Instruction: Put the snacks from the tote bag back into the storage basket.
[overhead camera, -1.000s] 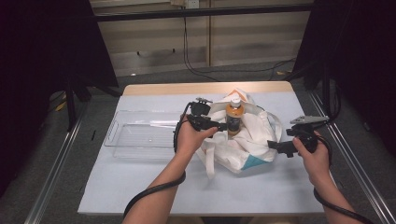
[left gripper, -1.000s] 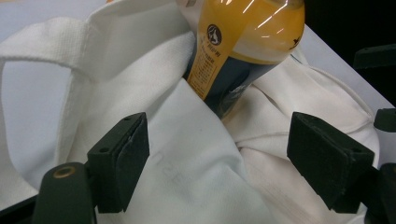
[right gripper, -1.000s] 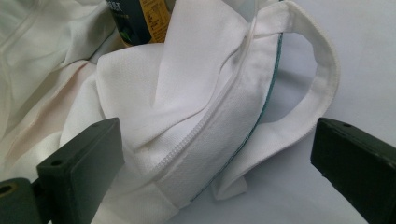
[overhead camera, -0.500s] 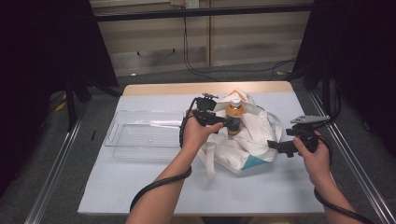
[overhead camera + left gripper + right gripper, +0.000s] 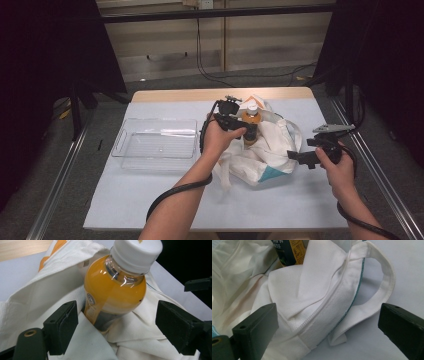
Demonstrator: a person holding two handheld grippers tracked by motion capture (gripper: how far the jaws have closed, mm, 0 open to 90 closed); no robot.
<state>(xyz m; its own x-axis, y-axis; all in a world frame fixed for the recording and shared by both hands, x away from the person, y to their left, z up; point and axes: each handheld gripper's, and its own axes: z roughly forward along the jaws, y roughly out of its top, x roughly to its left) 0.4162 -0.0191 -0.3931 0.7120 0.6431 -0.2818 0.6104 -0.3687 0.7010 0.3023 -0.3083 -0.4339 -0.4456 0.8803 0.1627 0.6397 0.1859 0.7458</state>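
Left gripper (image 5: 116,322) jaws spread around the orange juice bottle (image 5: 115,287); right gripper (image 5: 329,335) released beside the tote bag (image 5: 312,302); pinched cloth could drag it out too.

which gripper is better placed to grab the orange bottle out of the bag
Left. The left gripper is open, its jaws on either side of the orange bottle standing in the white bag. The right gripper is open at the bag's edge, farther from the bottle.
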